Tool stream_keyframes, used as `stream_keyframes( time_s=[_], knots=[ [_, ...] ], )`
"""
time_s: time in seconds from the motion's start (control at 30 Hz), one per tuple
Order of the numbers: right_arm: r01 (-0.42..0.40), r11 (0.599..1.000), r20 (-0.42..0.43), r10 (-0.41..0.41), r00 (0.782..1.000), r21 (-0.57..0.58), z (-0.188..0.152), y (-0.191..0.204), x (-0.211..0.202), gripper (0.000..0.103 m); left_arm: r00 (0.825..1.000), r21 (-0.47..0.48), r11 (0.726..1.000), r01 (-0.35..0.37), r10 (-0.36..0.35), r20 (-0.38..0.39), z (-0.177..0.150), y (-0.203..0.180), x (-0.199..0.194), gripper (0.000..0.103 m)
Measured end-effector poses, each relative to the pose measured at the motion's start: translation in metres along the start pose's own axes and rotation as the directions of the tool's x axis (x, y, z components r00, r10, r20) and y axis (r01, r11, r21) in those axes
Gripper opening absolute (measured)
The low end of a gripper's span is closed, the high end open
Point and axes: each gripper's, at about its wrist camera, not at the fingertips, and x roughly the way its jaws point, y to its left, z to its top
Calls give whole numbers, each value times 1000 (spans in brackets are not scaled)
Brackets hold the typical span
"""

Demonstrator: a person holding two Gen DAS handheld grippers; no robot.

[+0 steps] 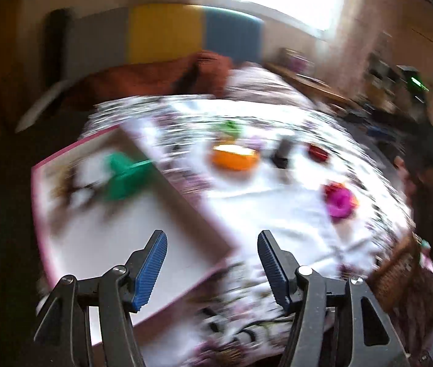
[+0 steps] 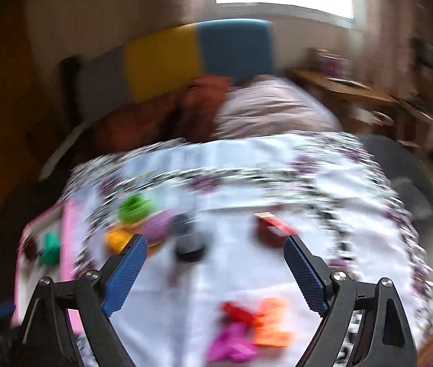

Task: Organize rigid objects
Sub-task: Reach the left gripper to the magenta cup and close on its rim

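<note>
Both views are blurred by motion. In the left wrist view a pink-rimmed box (image 1: 63, 244) lies on the left of a flowered cloth, with a teal piece (image 1: 124, 174) inside it. Beyond it on the cloth lie an orange piece (image 1: 235, 159), a green one (image 1: 231, 127), a dark one (image 1: 282, 153), a red one (image 1: 319, 153) and a magenta one (image 1: 340, 200). My left gripper (image 1: 212, 238) is open and empty over the box's near corner. My right gripper (image 2: 215, 241) is open and empty above the cloth, short of the dark piece (image 2: 189, 241) and the red piece (image 2: 274, 229).
Close under the right gripper lie small red (image 2: 238, 310), orange (image 2: 273, 321) and magenta (image 2: 231, 345) pieces. A wicker basket (image 1: 400, 272) stands at the cloth's right edge. Pillows and a grey, yellow and blue headboard (image 1: 167, 36) lie behind. A wooden desk (image 2: 348, 91) stands at the back right.
</note>
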Motion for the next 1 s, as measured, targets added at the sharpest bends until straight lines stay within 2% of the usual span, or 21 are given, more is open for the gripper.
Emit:
stream_keyframes(
  time_s=[0.13, 0.2, 0.33, 0.37, 0.4, 0.43, 0.5, 0.7, 0.8, 1.0],
  knots=[
    [114, 984, 27, -119, 993, 136, 5, -52, 0, 92, 987, 99, 983, 155, -151, -44, 16, -44, 25, 61],
    [122, 972, 31, -131, 991, 202, 3, -72, 1, 92, 976, 147, 966, 213, -205, -68, 22, -68, 40, 56],
    [11, 924, 66, -39, 997, 382, -4, -103, 3, 92, 947, 207, 925, 318, -299, -118, 29, -113, 66, 46],
    [-31, 890, 79, -6, 997, 455, -10, -113, 6, 93, 941, 218, 917, 335, -314, -125, 30, -120, 70, 45],
    [-38, 859, 74, 0, 997, 511, -18, -120, 10, 92, 936, 234, 908, 349, -326, -129, 31, -130, 74, 44],
    [3, 852, 43, -31, 999, 523, -19, -121, 12, 92, 934, 243, 902, 357, -335, -128, 29, -136, 77, 42],
    [-44, 851, 119, -22, 993, 523, -19, -121, 4, 93, 929, 259, 893, 369, -341, -145, 30, -147, 88, 40],
    [-99, 834, 161, 12, 987, 543, -24, -126, 0, 93, 905, 262, 870, 418, -375, -199, 38, -164, 121, 37],
    [-108, 823, 170, 14, 985, 557, -26, -129, 0, 93, 896, 257, 865, 432, -380, -229, 40, -167, 134, 36],
    [-105, 829, 152, 24, 988, 550, -24, -128, 3, 93, 882, 252, 854, 454, -391, -264, 40, -178, 154, 35]
  ],
)
